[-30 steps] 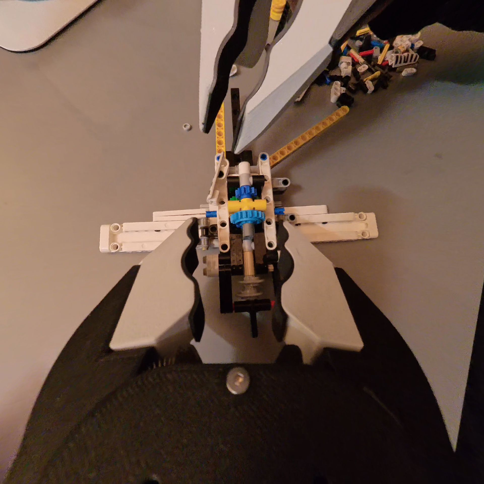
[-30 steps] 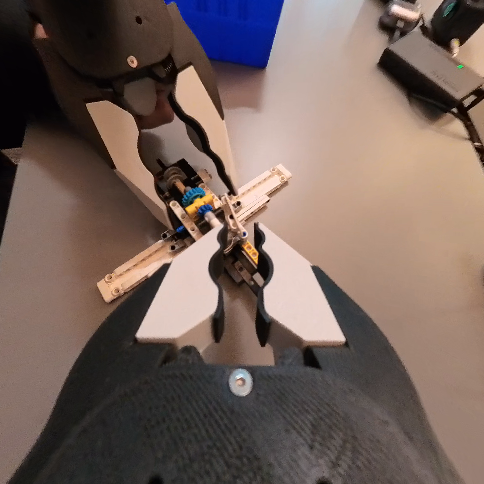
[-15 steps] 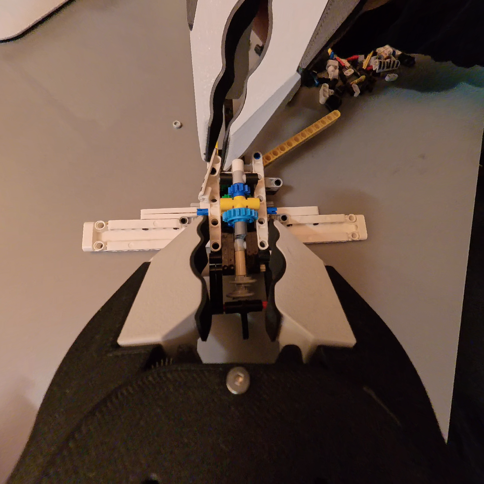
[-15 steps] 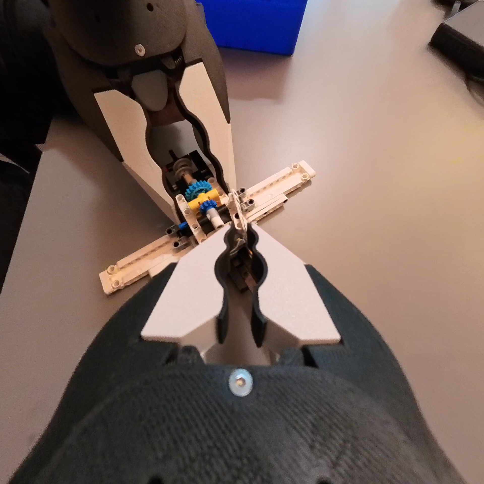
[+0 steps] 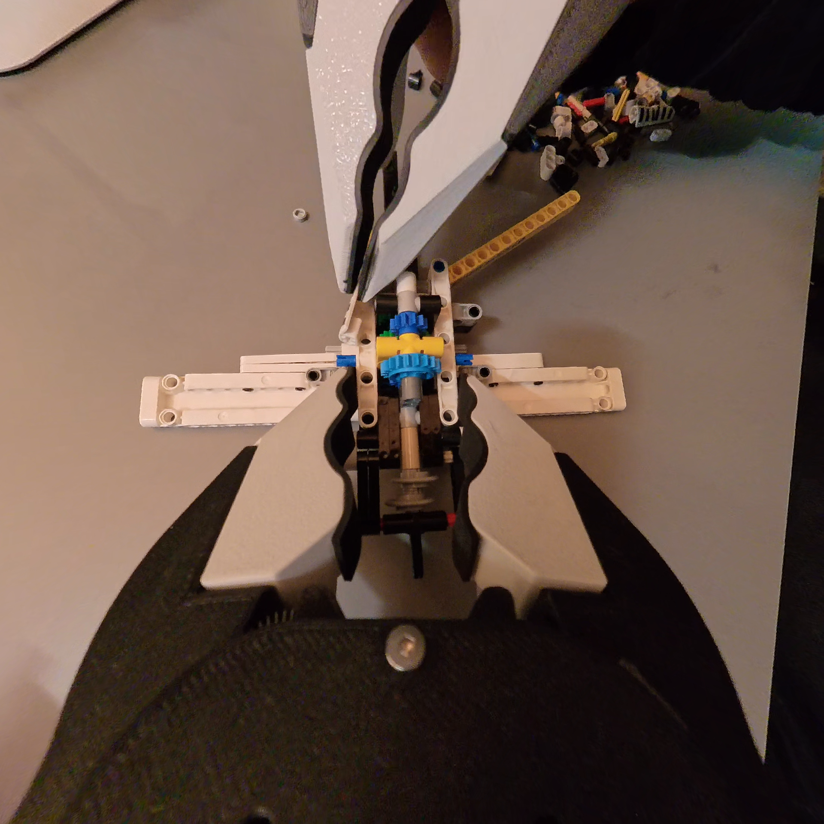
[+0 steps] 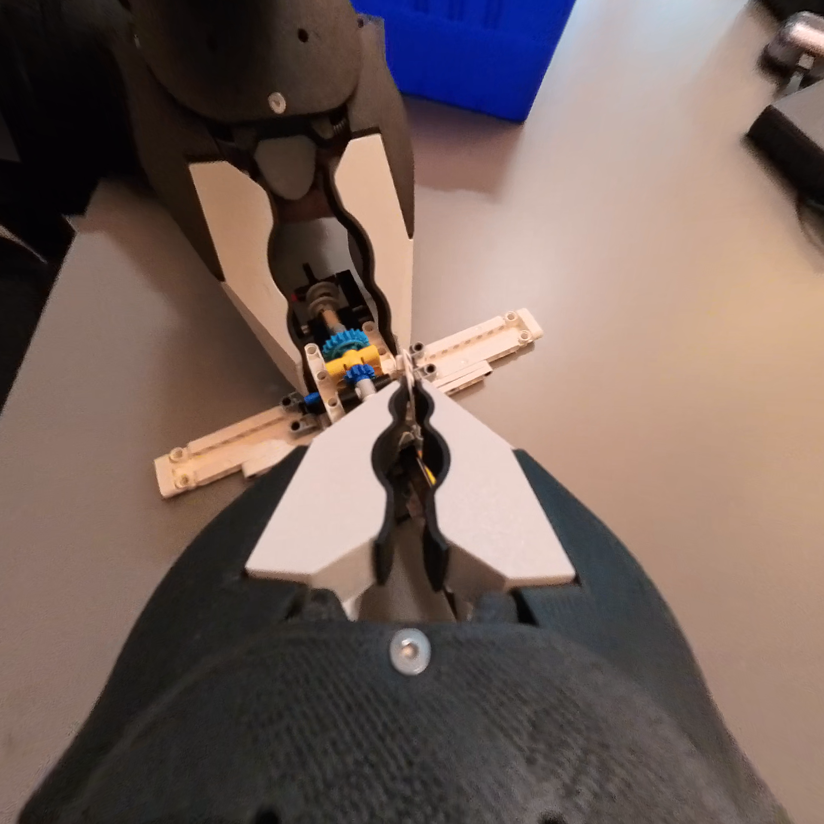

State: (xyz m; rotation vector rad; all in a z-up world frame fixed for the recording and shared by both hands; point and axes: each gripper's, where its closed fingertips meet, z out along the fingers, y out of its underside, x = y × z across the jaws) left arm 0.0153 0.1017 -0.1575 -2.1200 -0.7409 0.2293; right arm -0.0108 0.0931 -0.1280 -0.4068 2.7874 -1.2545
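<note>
White thin beam [image 6: 408,379] pinched by right claw [image 6: 411,392]; left claw [image 5: 408,392] clamps model [image 5: 408,356].

1. The left gripper [image 5: 408,392] is held low and level, its fingers [image 5: 307,446] set apart and pressed against both flanks of a brick model [image 5: 408,356].
2. The right gripper [image 6: 410,392] is angled steeply down from the opposite side (tips nearly meeting), closed on a thin white beam [image 5: 356,312] at the model's far corner.
</note>
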